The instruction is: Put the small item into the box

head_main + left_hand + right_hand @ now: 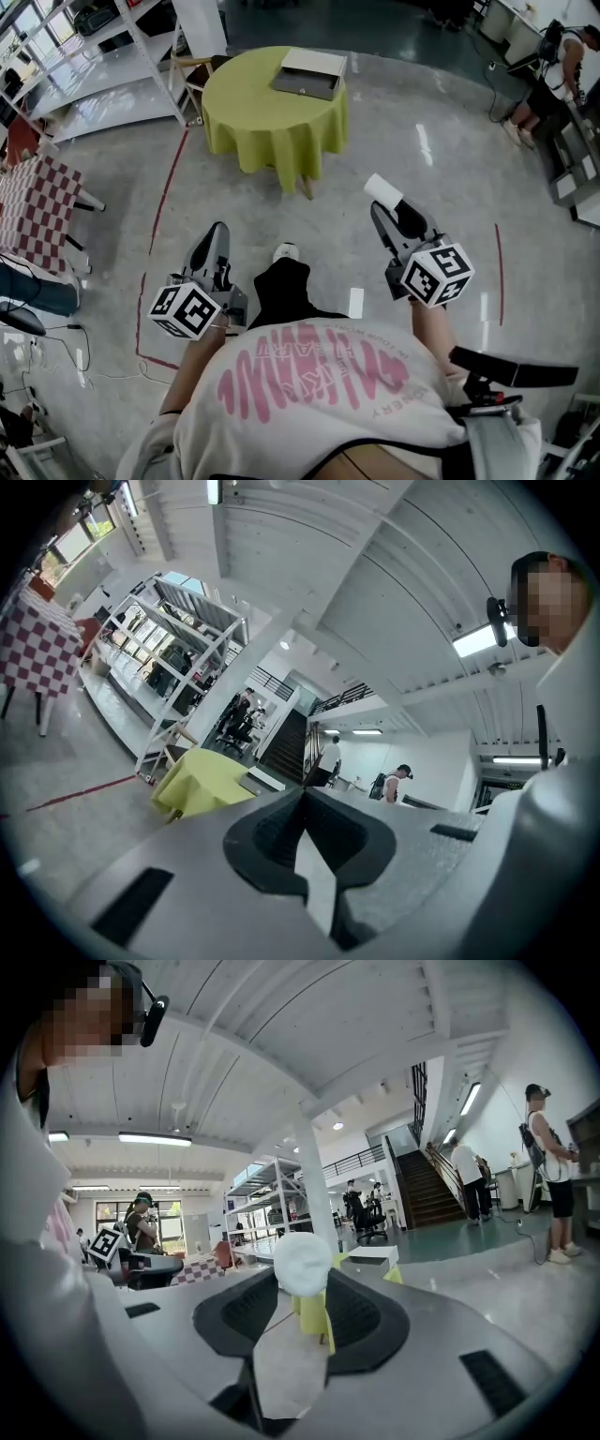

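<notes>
- Green-clothed table [248, 108] seen well ahead.
- Grey box [309, 73] set on table top; whether open cannot be told.
- Left gripper [212, 246] pressed together, nothing held.
- Right gripper [392, 214] pinched on small white item [382, 189], well apart from box.
- Step judged: carry.
- Next move: table to be approached, item lowered into box and released.

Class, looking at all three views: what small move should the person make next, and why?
Probably step forward toward the round table with the yellow-green cloth: the flat grey box lies on it, well ahead across the floor, while the right gripper is shut on the small white rounded item.
</notes>
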Available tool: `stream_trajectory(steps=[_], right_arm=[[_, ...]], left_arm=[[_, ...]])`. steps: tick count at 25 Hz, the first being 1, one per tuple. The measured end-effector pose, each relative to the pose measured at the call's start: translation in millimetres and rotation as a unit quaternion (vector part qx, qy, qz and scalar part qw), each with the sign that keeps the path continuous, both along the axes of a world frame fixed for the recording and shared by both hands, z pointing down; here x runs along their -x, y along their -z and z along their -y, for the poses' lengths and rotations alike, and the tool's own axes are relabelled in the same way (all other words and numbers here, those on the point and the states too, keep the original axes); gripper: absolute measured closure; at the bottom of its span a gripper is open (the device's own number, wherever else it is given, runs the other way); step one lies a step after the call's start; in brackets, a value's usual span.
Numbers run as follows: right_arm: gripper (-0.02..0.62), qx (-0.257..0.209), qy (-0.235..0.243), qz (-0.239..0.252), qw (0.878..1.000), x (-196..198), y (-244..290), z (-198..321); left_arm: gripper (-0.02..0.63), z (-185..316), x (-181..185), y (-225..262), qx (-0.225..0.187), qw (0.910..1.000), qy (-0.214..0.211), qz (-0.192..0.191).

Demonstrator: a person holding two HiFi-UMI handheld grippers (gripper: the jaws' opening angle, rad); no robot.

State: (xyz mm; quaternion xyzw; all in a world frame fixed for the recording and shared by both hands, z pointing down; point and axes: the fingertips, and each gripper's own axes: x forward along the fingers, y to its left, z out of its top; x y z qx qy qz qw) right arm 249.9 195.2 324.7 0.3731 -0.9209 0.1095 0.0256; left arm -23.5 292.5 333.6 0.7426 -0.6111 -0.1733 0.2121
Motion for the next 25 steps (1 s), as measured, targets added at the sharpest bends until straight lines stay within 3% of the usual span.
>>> stream_trajectory(steps=[11,19,25], right_arm=[[0.436,0.013,-0.008,-0.008,1.0,29.3,-12.5,63.8],[0.434,0.018,-0.014,-0.025,0.999,67.4,-16.6,141.6],[0.434,0.007,-0.028,-0.026,0.999,96.1,3.2,204.5]], left_arm=[[0.598,74.3,31.6,-11.4,-0.002,0.9999,-0.01,-0.009],[0.598,165.2,66.3,-15.3,-0.004,0.9994,-0.025,-0.023],[0.598,247.3,94.0,8.3,-0.019,0.9985,-0.051,-0.004]])
